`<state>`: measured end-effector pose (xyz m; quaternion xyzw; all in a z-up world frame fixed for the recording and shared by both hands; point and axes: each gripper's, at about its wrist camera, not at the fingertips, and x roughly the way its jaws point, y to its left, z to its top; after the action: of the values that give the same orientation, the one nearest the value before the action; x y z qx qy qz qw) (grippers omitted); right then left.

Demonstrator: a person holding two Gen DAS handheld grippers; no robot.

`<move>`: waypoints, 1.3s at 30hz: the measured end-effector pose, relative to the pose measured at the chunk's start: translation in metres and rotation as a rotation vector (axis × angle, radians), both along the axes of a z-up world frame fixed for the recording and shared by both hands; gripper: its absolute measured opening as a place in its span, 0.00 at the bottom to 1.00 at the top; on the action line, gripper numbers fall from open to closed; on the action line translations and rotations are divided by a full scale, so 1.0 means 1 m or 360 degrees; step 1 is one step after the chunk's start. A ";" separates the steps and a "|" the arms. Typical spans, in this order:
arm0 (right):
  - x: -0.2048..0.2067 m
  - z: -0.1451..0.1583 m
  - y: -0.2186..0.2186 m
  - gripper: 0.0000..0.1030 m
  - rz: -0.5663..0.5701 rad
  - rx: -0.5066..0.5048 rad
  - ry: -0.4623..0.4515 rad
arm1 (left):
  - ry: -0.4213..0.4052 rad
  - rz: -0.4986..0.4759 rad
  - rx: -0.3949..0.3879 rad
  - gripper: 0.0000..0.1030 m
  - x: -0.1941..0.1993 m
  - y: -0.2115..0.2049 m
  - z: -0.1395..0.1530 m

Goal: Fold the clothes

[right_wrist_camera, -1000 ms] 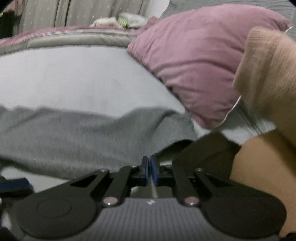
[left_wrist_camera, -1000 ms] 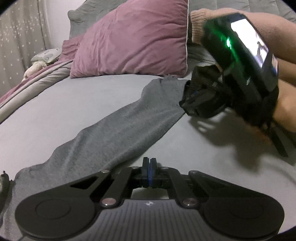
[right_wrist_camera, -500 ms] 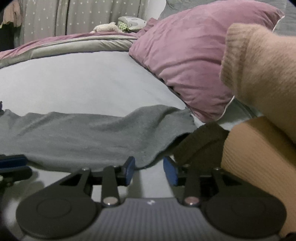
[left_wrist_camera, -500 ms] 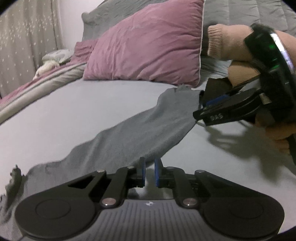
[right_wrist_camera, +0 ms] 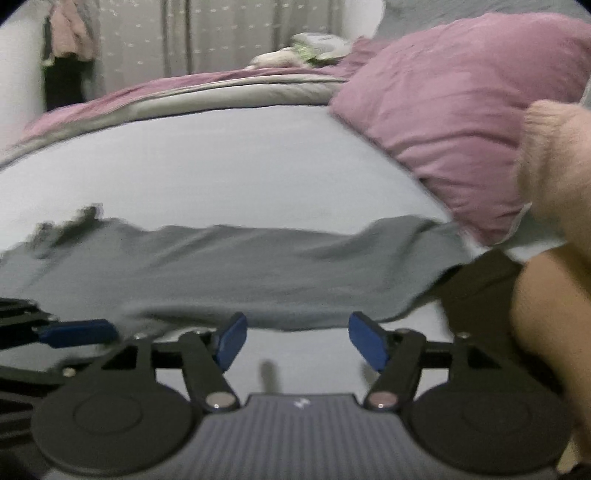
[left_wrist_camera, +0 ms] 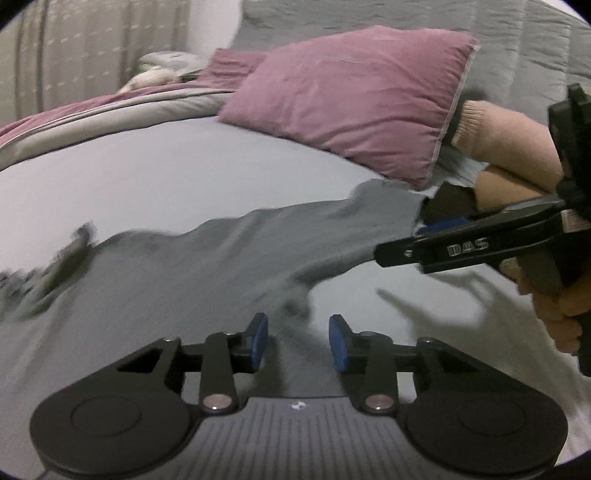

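A pale grey sheeted bed [right_wrist_camera: 229, 162] carries a long grey knit garment [right_wrist_camera: 221, 269] stretched flat below a mauve pillow [left_wrist_camera: 354, 99]. Left hand-held gripper [left_wrist_camera: 298, 341] and right hand-held gripper [right_wrist_camera: 297, 341] have just been opening, both empty above its near edge. A loose edge could slump and crease the fold.

Place: a bedroom in a home.
Bed: a wide bed [right_wrist_camera: 221, 166] under a pale grey sheet fills the middle of both views.
Pillow: a mauve pillow [left_wrist_camera: 354, 99] lies at the upper right, against a grey quilted cover [left_wrist_camera: 517, 48].
Bedding: a mauve and beige duvet [right_wrist_camera: 166, 92] is bunched along the far edge of the bed.
Curtain: a pale dotted curtain [right_wrist_camera: 221, 33] hangs across the top.
Clothes: garments [right_wrist_camera: 70, 37] hang at the upper left of the right wrist view.
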<state>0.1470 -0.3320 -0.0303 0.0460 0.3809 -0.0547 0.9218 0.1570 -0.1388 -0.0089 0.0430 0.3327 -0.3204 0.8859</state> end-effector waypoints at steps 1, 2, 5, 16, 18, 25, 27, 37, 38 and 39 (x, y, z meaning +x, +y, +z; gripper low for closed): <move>-0.001 0.001 0.003 0.62 0.0034 0.0057 0.0007 | 0.0009 0.0033 0.0003 0.36 -0.003 0.007 0.000; -0.002 0.002 0.005 0.59 0.0062 0.0117 0.0018 | 0.0023 0.0061 0.0000 0.36 -0.007 0.015 -0.001; -0.003 -0.004 0.007 0.55 0.0085 0.0335 0.0085 | 0.0053 0.0113 -0.0004 0.36 -0.020 0.033 -0.002; 0.020 -0.048 0.000 0.48 0.0034 0.1139 0.0080 | 0.0083 0.0251 0.0018 0.38 -0.064 0.080 -0.008; 0.024 -0.058 -0.002 0.13 0.0001 0.1296 0.0060 | 0.0083 0.0276 0.0031 0.38 -0.069 0.087 -0.009; 0.014 -0.053 0.007 0.06 -0.0096 0.1028 0.0138 | 0.0101 0.0362 0.0048 0.39 -0.083 0.112 -0.013; 0.010 -0.046 0.015 0.07 -0.0098 0.0929 0.0145 | 0.0105 0.0380 0.0058 0.39 -0.087 0.116 -0.010; -0.038 -0.025 0.026 0.40 -0.0037 0.0953 0.0268 | 0.0139 0.0512 0.0076 0.43 -0.117 0.134 0.006; -0.044 -0.024 0.028 0.39 -0.0027 0.0933 0.0299 | 0.0143 0.0537 0.0087 0.43 -0.121 0.135 0.007; -0.050 -0.024 0.031 0.38 -0.0016 0.0914 0.0329 | 0.0152 0.0565 0.0102 0.43 -0.125 0.136 0.009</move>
<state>0.0973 -0.3011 -0.0541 0.3008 0.4723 0.0462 0.8273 0.0321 -0.0025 0.0000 -0.0035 0.3867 -0.1500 0.9099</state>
